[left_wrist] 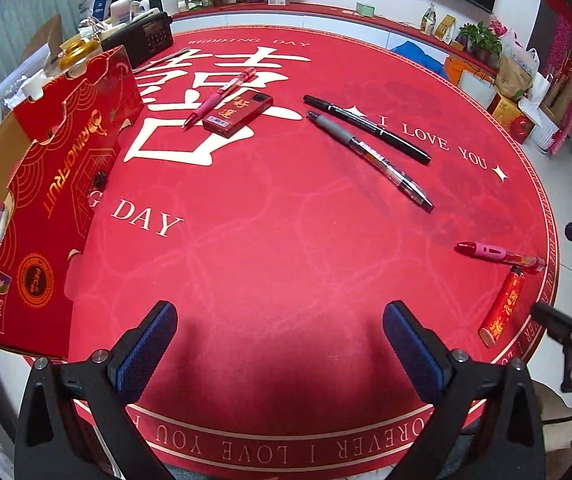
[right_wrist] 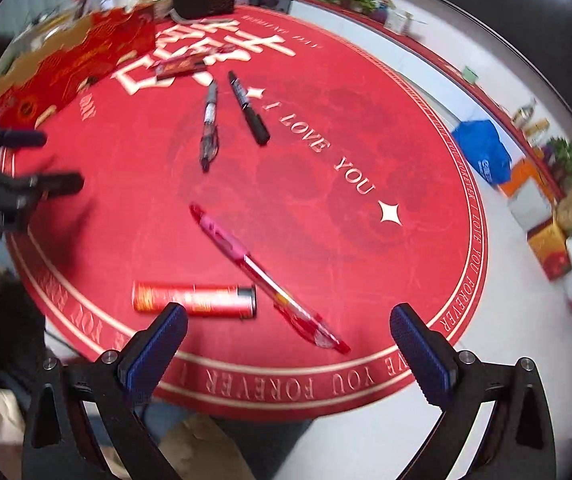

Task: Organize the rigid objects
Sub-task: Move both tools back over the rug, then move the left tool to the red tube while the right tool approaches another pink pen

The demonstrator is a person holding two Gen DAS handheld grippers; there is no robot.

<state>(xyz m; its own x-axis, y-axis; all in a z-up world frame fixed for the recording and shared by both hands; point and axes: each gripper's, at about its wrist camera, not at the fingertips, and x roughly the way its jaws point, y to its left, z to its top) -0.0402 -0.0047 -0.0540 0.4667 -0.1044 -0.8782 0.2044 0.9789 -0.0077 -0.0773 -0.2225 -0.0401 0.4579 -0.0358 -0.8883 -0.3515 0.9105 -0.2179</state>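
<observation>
Right wrist view — right gripper (right_wrist: 288,322) jaws spread, empty, above red pen (right_wrist: 263,276) and red tube (right_wrist: 194,299) on the desk (right_wrist: 326,152); left gripper (left_wrist: 279,320) likewise spread — cardboard box (left_wrist: 57,200) at left.

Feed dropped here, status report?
Left gripper and right gripper open, empty. Pink pen and red tube nearest right. Nothing blocking.

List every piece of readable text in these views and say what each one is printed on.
"RINOFRUIT": side of the red cardboard box.
"Frutas de Chile": small label low on that box.
"WEDDING DAY", "DAY", "I LOVE YOU", "FOREVER I LOVE YOU": round red mat.
Large white Chinese character: mat centre.
Gold characters on the small red box and red lighter: too small to read.
Pen barrel prints: illegible.
</observation>
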